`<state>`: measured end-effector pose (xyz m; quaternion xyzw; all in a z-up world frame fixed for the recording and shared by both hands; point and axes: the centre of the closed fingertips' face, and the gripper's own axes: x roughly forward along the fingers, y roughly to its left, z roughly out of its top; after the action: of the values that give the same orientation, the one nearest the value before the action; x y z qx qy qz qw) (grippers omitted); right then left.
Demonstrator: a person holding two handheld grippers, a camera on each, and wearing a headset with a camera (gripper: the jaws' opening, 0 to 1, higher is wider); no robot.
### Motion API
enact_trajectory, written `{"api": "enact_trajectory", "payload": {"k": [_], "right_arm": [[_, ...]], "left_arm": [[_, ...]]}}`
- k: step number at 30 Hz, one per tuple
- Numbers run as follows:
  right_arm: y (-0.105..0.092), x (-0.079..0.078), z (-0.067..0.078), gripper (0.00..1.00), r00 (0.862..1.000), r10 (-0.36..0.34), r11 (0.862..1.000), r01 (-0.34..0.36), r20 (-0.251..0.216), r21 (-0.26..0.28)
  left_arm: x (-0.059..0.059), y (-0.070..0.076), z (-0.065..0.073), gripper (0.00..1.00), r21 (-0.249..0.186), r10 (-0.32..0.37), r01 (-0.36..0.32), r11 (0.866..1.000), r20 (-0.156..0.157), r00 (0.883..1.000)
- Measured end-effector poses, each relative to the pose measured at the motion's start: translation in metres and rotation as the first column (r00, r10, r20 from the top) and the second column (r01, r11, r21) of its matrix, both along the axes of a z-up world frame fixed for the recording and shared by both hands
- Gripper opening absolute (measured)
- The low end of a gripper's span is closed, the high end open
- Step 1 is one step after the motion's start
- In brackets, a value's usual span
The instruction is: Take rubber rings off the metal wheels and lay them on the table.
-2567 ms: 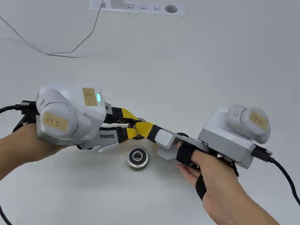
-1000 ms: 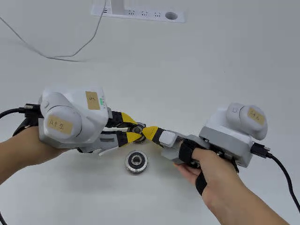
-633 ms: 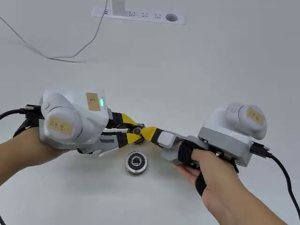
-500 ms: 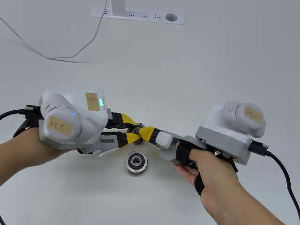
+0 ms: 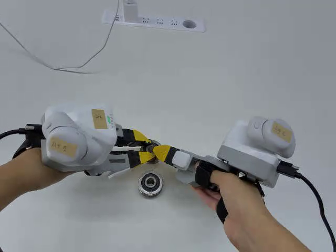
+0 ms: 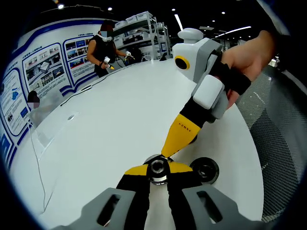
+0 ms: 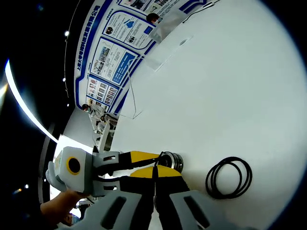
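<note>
My left gripper point(image 5: 143, 150) point(image 6: 158, 168) is shut on a small metal wheel point(image 6: 158, 167) point(image 7: 171, 160), held just above the table. My right gripper point(image 5: 160, 153) point(image 7: 154, 171) comes in from the right with its yellow jaws closed together. Their tips touch the rim of that wheel; I cannot tell whether they pinch a rubber ring. A second metal wheel point(image 5: 150, 184) point(image 6: 205, 168) lies flat on the white table point(image 5: 220, 79) just in front of both grippers. Loose black rubber rings point(image 7: 229, 178) lie on the table close to the held wheel.
A white power strip point(image 5: 152, 21) sits at the far edge, with a grey cable point(image 5: 63, 63) trailing left across the table. In the left gripper view a person point(image 6: 103, 48) stands beyond the far end of the table.
The right gripper has crept a little to the left, closer against the held wheel. The left gripper keeps its hold on the wheel. The loose wheel on the table has not moved.
</note>
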<state>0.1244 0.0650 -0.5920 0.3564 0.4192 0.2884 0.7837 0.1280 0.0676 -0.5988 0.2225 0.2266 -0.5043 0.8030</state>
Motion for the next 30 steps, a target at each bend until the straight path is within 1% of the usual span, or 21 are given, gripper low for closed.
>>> {"api": "enact_trajectory", "payload": {"k": [1, 4, 6, 8, 9, 11, 13, 17, 20, 22, 23, 25, 27, 30], "right_arm": [[0.0, 0.0, 0.0, 0.0, 1.0, 0.0, 1.0, 0.0, 0.002, -0.005], [-0.001, 0.0, 0.0, 0.0, 1.0, -0.005, 1.0, 0.005, 0.008, -0.012], [-0.004, 0.001, -0.001, 0.0, 1.0, -0.021, 0.999, 0.022, 0.011, -0.027], [-0.005, 0.002, -0.004, 0.01, 1.0, -0.03, 0.999, 0.03, 0.002, -0.031], [-0.005, 0.003, -0.006, 0.01, 0.999, -0.035, 0.999, 0.035, -0.004, -0.034], [-0.005, 0.004, -0.006, 0.01, 0.999, -0.038, 0.999, 0.038, -0.004, -0.036], [-0.006, 0.004, -0.006, 0.01, 0.999, -0.042, 0.998, 0.041, -0.005, -0.041], [-0.008, 0.005, -0.009, 0.01, 0.999, -0.049, 0.998, 0.048, -0.011, -0.05], [-0.007, 0.005, -0.009, 0.01, 0.999, -0.051, 0.998, 0.051, -0.014, -0.045], [-0.006, 0.005, -0.009, 0.01, 0.999, -0.049, 0.998, 0.049, -0.017, -0.04], [-0.006, 0.005, -0.009, 0.01, 0.999, -0.05, 0.998, 0.049, -0.016, -0.038], [-0.005, 0.006, -0.009, 0.01, 0.999, -0.049, 0.998, 0.048, -0.016, -0.036], [-0.004, 0.006, -0.009, 0.01, 0.999, -0.047, 0.998, 0.046, -0.017, -0.032], [-0.002, 0.005, -0.007, 0.01, 0.999, -0.04, 0.999, 0.04, -0.014, -0.025]], "left_arm": [[0.0, 0.0, 0.0, 0.13, 0.003, -0.002, 0.002, 1.0, 0.005, 1.0], [0.0, 0.0, 0.0, 0.13, 0.004, 0.001, -0.001, 1.0, 0.007, 1.0], [0.0, -0.001, 0.001, 0.14, 0.009, 0.004, -0.004, 1.0, 0.009, 1.0], [0.0, -0.002, 0.002, 0.14, 0.055, -0.043, 0.04, 0.998, 0.062, 0.997], [0.0, -0.002, 0.001, 0.14, 0.055, -0.043, 0.039, 0.998, 0.061, 0.997], [0.002, 0.0, 0.0, 0.14, 0.04, -0.018, 0.017, 0.999, 0.036, 0.999], [0.003, 0.001, -0.001, 0.14, 0.03, -0.008, 0.008, 1.0, 0.026, 1.0], [0.003, 0.002, -0.001, 0.14, 0.031, -0.001, 0.0, 1.0, 0.026, 1.0], [0.005, 0.003, 0.0, 0.17, 0.028, 0.014, -0.014, 1.0, 0.021, 1.0], [0.004, 0.005, 0.002, 0.21, 0.026, 0.009, -0.009, 1.0, 0.026, 1.0], [0.002, 0.005, 0.004, 0.23, 0.024, 0.005, -0.005, 1.0, 0.023, 1.0], [0.0, 0.007, 0.007, 0.23, 0.021, 0.001, -0.001, 1.0, 0.022, 1.0], [-0.001, 0.01, 0.009, 0.24, 0.024, 0.011, -0.011, 1.0, 0.024, 1.0], [-0.001, 0.014, 0.016, 0.26, 0.007, 0.039, -0.039, 0.999, 0.028, 0.999]]}}
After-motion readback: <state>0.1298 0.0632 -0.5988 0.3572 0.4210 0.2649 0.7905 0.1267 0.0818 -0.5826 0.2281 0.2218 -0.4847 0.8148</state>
